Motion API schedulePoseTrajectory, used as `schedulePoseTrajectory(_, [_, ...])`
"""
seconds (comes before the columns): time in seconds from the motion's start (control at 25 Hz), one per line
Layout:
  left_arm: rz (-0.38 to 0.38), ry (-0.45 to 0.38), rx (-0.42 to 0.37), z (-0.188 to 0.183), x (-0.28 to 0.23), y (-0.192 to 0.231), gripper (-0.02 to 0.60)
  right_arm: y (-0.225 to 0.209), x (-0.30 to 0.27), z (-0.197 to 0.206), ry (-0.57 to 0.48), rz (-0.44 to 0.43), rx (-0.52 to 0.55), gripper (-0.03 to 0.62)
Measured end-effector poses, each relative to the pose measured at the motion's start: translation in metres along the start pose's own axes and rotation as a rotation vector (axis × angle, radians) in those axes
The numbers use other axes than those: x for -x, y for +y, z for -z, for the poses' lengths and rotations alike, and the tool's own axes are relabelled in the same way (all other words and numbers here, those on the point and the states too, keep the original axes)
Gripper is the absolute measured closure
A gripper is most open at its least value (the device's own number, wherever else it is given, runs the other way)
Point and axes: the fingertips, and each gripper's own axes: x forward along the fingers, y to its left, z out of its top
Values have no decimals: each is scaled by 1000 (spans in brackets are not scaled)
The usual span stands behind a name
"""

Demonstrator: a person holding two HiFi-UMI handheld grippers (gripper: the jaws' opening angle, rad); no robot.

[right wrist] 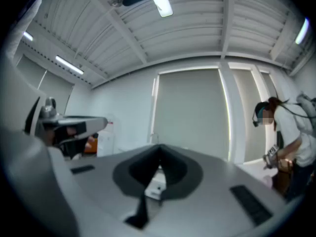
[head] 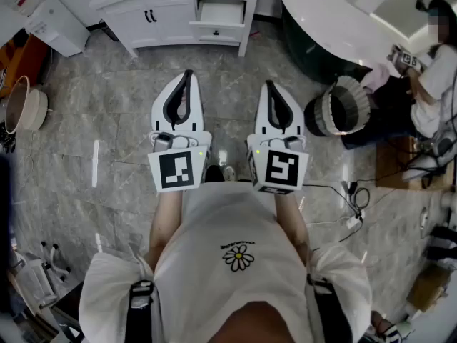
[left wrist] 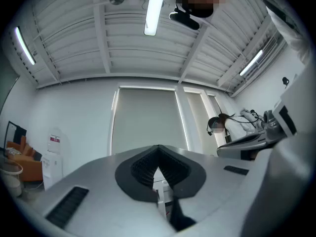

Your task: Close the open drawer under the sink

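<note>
The grey marble floor (head: 107, 120) takes up most of what I can see. At its far right corner stands a dark bathtub (head: 335, 27) with a white inside, and a second person (head: 435, 70) is beside it at the floor's right edge. Against the far edge of the floor, left of the tub, is the white vanity cabinet (head: 171, 20). Its drawer (head: 221, 9), the upper one on the cabinet's right side, is pulled out and open. The one below it is shut.

The person stands well back from the cabinet with both tools held out in front. The left tongs (head: 187, 76) are closed tip to tip and hold nothing. The right tongs (head: 271, 86) are likewise closed and empty. In both gripper views a small white shape shows through the gap behind the tips. It may be the cabinet, but it is too blurred to be sure.
</note>
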Motion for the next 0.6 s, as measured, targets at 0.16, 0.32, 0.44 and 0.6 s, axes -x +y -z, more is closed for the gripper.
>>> schedulePoseTrajectory(0.16, [-6, 11, -29, 1, 0, 5, 561, 4, -2, 1, 9, -17, 40, 565])
schedulePoseTrajectory(0.32, [-26, 8, -19, 1, -2, 12, 561, 5, -6, 2, 1, -25, 28, 565])
schedulePoseTrajectory(0.44, [-36, 4, -9, 3, -2, 16, 561, 7, -6, 6, 21, -46, 35, 565])
schedulePoseTrajectory(0.6, [-53, 8, -21, 4, -4, 21, 561, 0, -5, 15, 17, -40, 21, 565])
